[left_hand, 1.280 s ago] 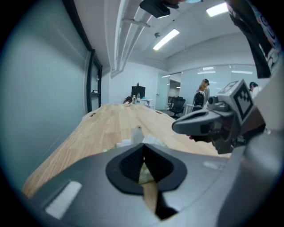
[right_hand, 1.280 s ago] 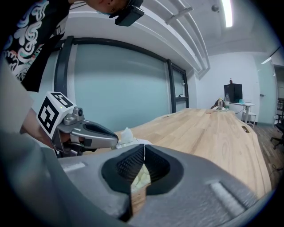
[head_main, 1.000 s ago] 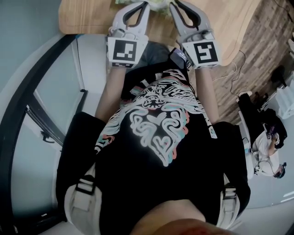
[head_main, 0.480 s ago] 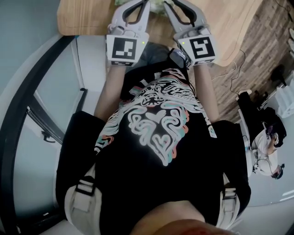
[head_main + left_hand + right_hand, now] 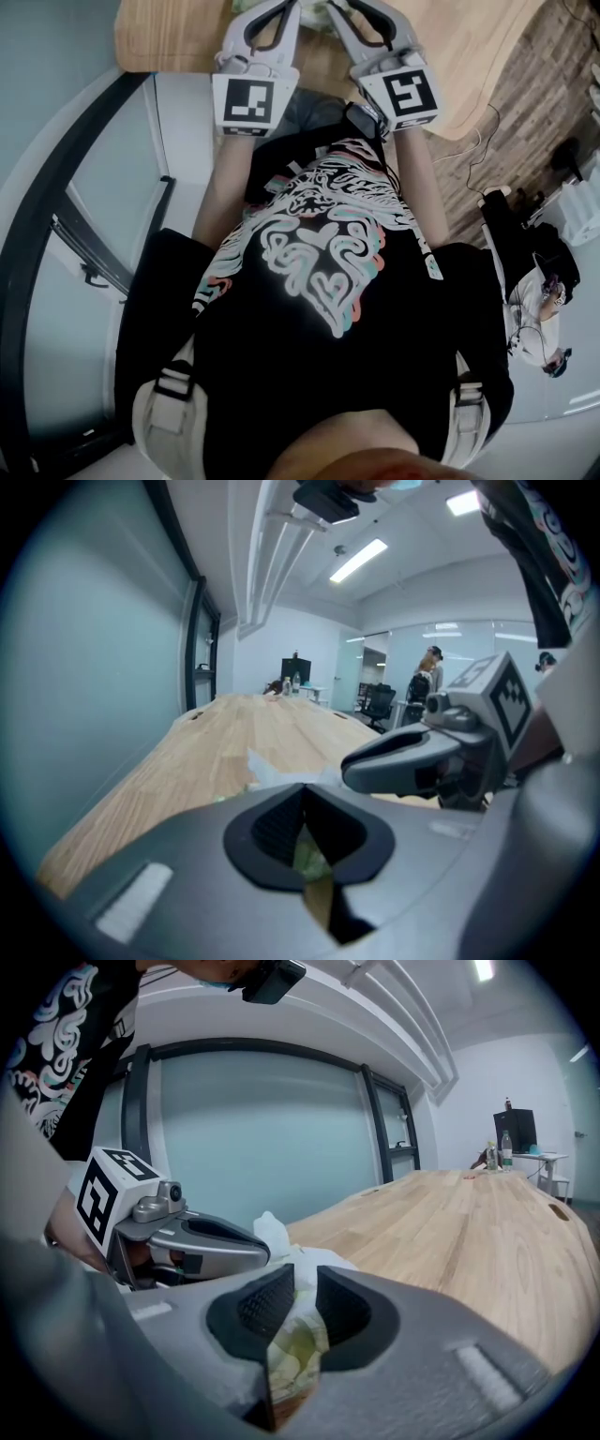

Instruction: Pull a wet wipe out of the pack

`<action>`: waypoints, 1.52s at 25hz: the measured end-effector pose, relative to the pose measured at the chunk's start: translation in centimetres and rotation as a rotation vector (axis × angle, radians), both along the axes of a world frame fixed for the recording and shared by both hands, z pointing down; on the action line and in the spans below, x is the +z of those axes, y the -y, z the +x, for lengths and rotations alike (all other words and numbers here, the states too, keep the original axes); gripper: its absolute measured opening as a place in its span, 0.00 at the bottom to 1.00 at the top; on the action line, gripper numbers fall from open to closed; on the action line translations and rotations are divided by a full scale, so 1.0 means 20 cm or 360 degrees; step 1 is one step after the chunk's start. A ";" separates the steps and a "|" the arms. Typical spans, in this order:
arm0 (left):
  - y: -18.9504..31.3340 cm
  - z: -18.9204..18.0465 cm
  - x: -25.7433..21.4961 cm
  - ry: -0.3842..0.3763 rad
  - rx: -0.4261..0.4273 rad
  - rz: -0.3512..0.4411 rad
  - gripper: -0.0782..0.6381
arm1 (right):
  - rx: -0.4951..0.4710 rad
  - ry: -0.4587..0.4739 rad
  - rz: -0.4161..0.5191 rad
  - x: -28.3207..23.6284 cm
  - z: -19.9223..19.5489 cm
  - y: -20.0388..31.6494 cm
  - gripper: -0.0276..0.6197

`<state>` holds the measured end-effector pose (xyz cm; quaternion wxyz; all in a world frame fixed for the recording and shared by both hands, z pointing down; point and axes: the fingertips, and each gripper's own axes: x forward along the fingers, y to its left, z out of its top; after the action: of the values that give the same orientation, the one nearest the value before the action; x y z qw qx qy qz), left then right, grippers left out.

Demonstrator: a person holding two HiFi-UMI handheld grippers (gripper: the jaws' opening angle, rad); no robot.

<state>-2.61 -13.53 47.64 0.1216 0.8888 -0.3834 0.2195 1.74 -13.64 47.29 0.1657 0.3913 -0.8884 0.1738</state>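
The wet wipe pack (image 5: 315, 7) lies on the wooden table (image 5: 173, 37) at the top edge of the head view, mostly cut off. My left gripper (image 5: 283, 6) and right gripper (image 5: 339, 7) point at it from either side. In the left gripper view the pads meet, and the greenish pack (image 5: 309, 857) shows just below them. A white wipe (image 5: 270, 769) pokes up from it. In the right gripper view the pads stand a narrow gap apart. The pack (image 5: 295, 1349) and white wipe (image 5: 270, 1232) show through and beyond that gap.
The long wooden table (image 5: 487, 1232) stretches away, with a glass wall (image 5: 262, 1129) along one side. The person's torso fills most of the head view. Chairs and people (image 5: 427, 682) are far off at the room's end.
Both grippers have shifted a little forward over the table, towards the pack. The right gripper's marker cube has turned slightly.
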 end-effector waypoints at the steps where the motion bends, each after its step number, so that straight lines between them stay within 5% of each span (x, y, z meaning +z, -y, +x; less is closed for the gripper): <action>1: 0.00 0.00 0.00 0.0002 -0.0003 -0.0001 0.09 | -0.0008 0.0001 -0.0002 0.00 -0.01 0.00 0.16; 11: 0.01 0.00 0.02 0.0007 -0.0004 -0.0006 0.09 | -0.0066 -0.0063 0.0031 0.04 -0.04 0.02 0.13; 14: 0.01 0.00 0.02 0.0031 0.0011 0.0009 0.09 | -0.0075 -0.0078 0.0054 0.03 -0.04 0.03 0.05; 38: 0.00 0.03 -0.01 0.0102 0.0024 0.0054 0.09 | -0.0115 -0.0078 0.0148 -0.06 -0.03 -0.03 0.05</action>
<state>-2.10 -13.62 47.36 0.0925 0.8862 -0.3839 0.2422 1.12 -13.07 46.09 0.1752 0.3704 -0.9047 0.1165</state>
